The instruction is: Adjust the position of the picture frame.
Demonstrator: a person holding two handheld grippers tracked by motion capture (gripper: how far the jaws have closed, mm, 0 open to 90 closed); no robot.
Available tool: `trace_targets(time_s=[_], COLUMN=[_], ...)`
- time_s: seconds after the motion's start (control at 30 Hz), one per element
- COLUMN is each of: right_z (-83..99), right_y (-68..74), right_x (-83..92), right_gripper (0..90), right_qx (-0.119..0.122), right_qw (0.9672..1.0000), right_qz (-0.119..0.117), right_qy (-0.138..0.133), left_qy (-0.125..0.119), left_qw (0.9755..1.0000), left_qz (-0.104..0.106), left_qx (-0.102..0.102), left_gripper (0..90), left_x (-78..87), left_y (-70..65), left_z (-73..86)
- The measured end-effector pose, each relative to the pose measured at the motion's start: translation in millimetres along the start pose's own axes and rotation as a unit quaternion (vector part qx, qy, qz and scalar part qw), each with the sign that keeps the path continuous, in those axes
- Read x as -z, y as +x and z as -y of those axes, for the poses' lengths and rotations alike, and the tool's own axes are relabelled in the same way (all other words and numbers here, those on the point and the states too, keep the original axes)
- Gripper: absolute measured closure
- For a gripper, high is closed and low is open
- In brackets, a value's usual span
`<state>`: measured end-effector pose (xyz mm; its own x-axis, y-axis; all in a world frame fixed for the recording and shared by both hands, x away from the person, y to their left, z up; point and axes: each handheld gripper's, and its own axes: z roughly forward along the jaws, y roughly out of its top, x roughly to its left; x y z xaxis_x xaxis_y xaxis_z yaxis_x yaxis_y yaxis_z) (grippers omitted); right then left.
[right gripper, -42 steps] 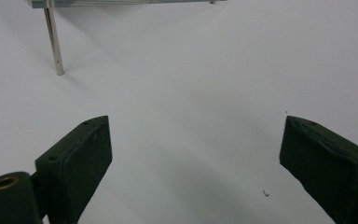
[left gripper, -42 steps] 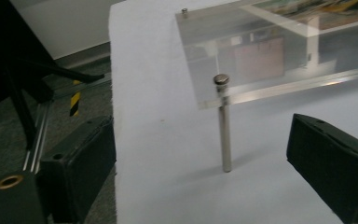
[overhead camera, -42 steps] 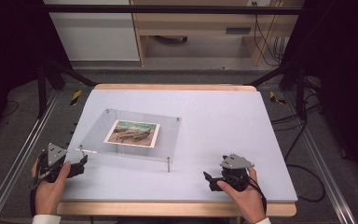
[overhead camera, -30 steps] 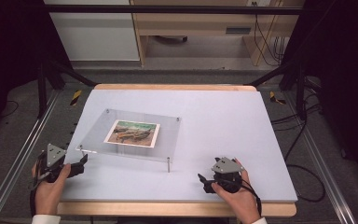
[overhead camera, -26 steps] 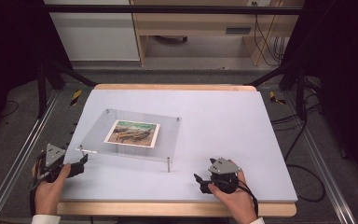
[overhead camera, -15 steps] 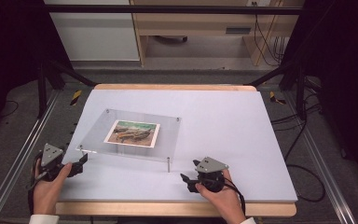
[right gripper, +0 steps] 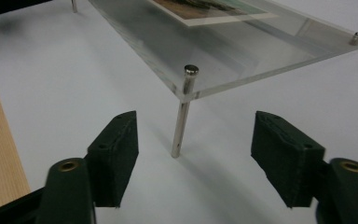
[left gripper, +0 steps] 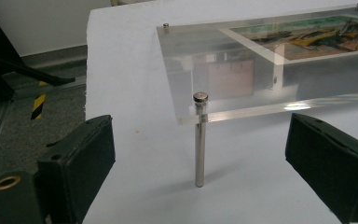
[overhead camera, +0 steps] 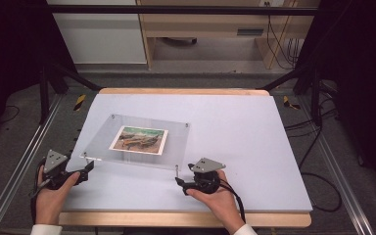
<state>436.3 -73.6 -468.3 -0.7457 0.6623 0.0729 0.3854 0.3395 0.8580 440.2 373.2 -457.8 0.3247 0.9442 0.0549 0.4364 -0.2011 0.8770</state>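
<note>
- Table (overhead camera: 254,147): a pale, flat sheet under both my claws, wood edging along the near side. The frame's legs stand on it.
- Acrylic frame (overhead camera: 176,142): a clear, rigid plate raised on four thin metal legs, lying just ahead of both claws and spanning the gap between them. I judge it stiff, fairly light, slick on its faces and easy to scratch or chip at the corners. A tilt could make it skate on the smooth sheet.
- Picture (overhead camera: 139,139): a printed landscape lying flat in the plate, ahead of my left claw and up and to the left of my right one. It looks like paper, nothing to grip there.
- Left claw (left gripper: 200,172): jaws spread wide, nothing between the pads but the near-left leg (left gripper: 199,140), which stands ahead in the gap, untouched.
- Right claw (right gripper: 193,158): jaws have just been closing in but are apart; the near-right leg (right gripper: 182,114) stands between and slightly beyond them, pads not pressing it.
- Best hold, I judge: the plate's two near corners or the legs just under them, both sides together and level, with light pressure since metal pin and acrylic edge are both slippery.
</note>
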Motion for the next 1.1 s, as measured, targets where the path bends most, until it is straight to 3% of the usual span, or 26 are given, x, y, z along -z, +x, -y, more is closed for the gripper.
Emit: trace_targets(time_s=[0.23,0.73,0.9,0.97,1.1], right_z=[-1.4,-5.9,-6.7,-7.8,-11.1], right_y=[-1.3,2.1,0.7,-0.6,-3.8], right_x=[-10.2,-30.1,-30.3,-28.7,-26.9], right_gripper=[48.6,80.6,84.6,84.9,85.0], right_qx=[-0.018,-0.021,-0.031,-0.040,-0.053], right_qw=[0.9998,0.9995,0.9993,0.9988,0.9979], right_qz=[-0.013,-0.022,-0.021,-0.027,-0.037], right_qy=[0.000,0.012,0.005,-0.001,-0.005], left_qy=[-0.005,-0.001,0.007,0.012,0.013], left_qw=[0.9999,0.9998,0.9998,0.9997,0.9996], left_qz=[0.006,0.014,0.013,0.006,0.013], left_qx=[0.010,0.016,0.016,0.019,0.023], left_gripper=[9.5,20.8,22.6,25.4,35.7], left_x=[0.7,0.2,-0.6,-1.5,-3.9], left_y=[0.8,0.1,0.8,1.6,3.5], left_z=[-1.5,-1.6,-0.6,0.2,0.7])
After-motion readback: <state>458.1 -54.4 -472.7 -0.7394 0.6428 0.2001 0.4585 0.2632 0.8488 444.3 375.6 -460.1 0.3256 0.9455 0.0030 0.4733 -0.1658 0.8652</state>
